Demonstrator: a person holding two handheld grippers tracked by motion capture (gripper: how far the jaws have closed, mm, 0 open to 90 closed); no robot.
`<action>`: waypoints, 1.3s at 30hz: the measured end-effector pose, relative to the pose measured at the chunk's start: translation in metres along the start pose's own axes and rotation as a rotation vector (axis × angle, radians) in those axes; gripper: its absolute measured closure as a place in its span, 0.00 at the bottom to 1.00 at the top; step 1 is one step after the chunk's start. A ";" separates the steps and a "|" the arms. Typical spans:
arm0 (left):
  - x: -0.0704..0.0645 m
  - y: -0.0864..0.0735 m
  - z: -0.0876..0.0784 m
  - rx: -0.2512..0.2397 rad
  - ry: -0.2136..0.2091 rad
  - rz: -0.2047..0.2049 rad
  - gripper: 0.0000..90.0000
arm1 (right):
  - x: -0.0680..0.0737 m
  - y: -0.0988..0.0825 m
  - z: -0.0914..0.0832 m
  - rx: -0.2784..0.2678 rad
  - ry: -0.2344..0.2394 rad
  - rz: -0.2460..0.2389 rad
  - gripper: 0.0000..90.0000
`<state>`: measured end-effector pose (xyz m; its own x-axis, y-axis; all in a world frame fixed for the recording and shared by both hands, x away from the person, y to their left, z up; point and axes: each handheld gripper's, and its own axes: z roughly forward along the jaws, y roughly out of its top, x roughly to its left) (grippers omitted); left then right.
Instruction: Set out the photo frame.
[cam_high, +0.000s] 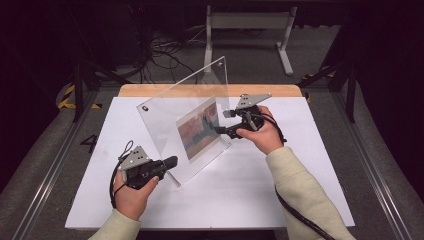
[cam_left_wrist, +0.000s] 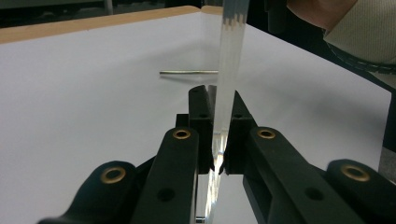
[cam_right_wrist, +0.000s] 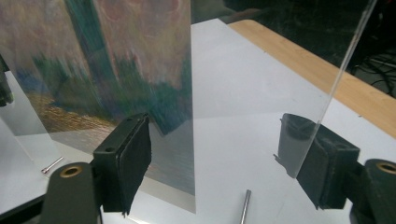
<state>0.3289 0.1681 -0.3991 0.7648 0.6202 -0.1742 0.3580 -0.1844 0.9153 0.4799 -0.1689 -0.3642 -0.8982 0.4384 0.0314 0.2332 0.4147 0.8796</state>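
A clear acrylic frame (cam_high: 175, 107) stands on edge across the middle of a white tabletop (cam_high: 260, 185), tilted so that its top corner leans toward the far side, with a printed picture (cam_high: 200, 129) of reddish and green tones showing at its lower half. The left gripper (cam_high: 172, 162), at the near left of the tabletop, is clamped on the frame's near lower corner; in the left gripper view its two black pads press on either face of the clear pane (cam_left_wrist: 229, 70), which rises edge-on between them. The right gripper (cam_high: 220, 129) comes in from the right at the frame's far end, level with the picture. In the right gripper view its jaws stand wide apart, with the picture (cam_right_wrist: 112, 60) and a clear sheet edge (cam_right_wrist: 345, 70) between them and neither pad pressing on either; the pad at the right sits just behind the clear edge. Thin metal pins lie flat on the tabletop: one (cam_left_wrist: 189, 72) beyond the left gripper, one (cam_right_wrist: 245, 205) between the right gripper's jaws, and another (cam_right_wrist: 51, 164) off to the side. A wooden strip (cam_high: 210, 90) borders the far edge of the tabletop.
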 end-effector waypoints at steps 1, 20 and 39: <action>0.000 0.002 0.000 -0.004 -0.007 0.000 0.95 | 0.002 0.001 -0.003 -0.006 -0.011 -0.001 0.28; 0.009 0.036 0.003 -0.132 -0.093 0.084 0.80 | 0.064 -0.013 -0.092 -0.077 -0.265 -0.004 0.54; 0.034 0.030 0.047 -0.082 -0.181 0.166 0.71 | 0.093 -0.051 -0.109 -0.039 -0.421 0.039 0.63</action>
<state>0.3907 0.1478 -0.3948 0.8955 0.4389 -0.0743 0.1805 -0.2054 0.9619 0.3441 -0.2358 -0.3542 -0.6569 0.7436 -0.1248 0.2420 0.3647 0.8991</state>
